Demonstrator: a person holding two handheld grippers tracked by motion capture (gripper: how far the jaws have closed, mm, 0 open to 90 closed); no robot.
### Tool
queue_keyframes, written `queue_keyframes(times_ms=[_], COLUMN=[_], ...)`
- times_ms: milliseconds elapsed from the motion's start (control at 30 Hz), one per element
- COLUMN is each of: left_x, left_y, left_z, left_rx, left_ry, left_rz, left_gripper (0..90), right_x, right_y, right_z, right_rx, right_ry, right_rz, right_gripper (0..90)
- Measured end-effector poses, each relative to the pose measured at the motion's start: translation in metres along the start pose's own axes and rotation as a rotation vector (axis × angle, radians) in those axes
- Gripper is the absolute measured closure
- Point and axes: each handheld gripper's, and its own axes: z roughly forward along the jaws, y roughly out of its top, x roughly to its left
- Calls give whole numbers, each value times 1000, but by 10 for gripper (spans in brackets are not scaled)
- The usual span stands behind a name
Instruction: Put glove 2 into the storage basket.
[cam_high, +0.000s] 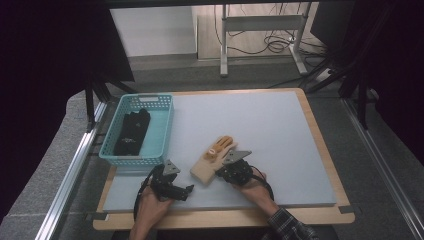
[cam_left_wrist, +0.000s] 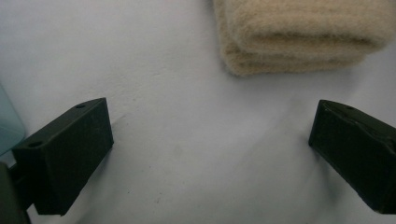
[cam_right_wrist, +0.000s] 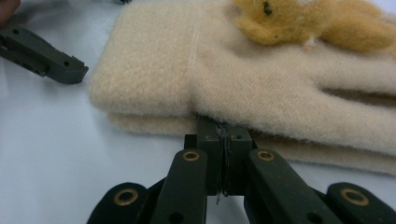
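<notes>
Gloves (cam_high: 214, 160), cream with an orange toy sewn on top, lie stacked near the desk's (cam_high: 280, 130) front edge, about midway along it. The right gripper (cam_right_wrist: 223, 140) pinches their edge, jaws clenched. The left gripper (cam_high: 186, 190) rests just left of them, released. A teal basket (cam_high: 162, 131) with dark gloves (cam_high: 132, 131) sits at the left edge.

high: above, forward-down | gripper views: close, low | shared: glove (cam_high: 214, 159)
</notes>
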Motion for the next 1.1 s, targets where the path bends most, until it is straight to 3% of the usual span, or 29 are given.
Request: queue_keyframes(times_ms=[333,833,1100], left_x=[0,-1,0], left_y=[0,0,0], left_z=[0,0,0], left_rx=[4,1,-2], left_ry=[2,7,3], left_rz=[4,-3,-8], left_gripper=[2,3,1], right_x=[-5,-43,-68], right_y=[-3,-29,-50], right_z=[-19,-77,-107], right_rx=[-12,-24,-31], right_ry=[-23,-191,-288], right_rz=[-9,74,144], right_gripper=[782,401,296])
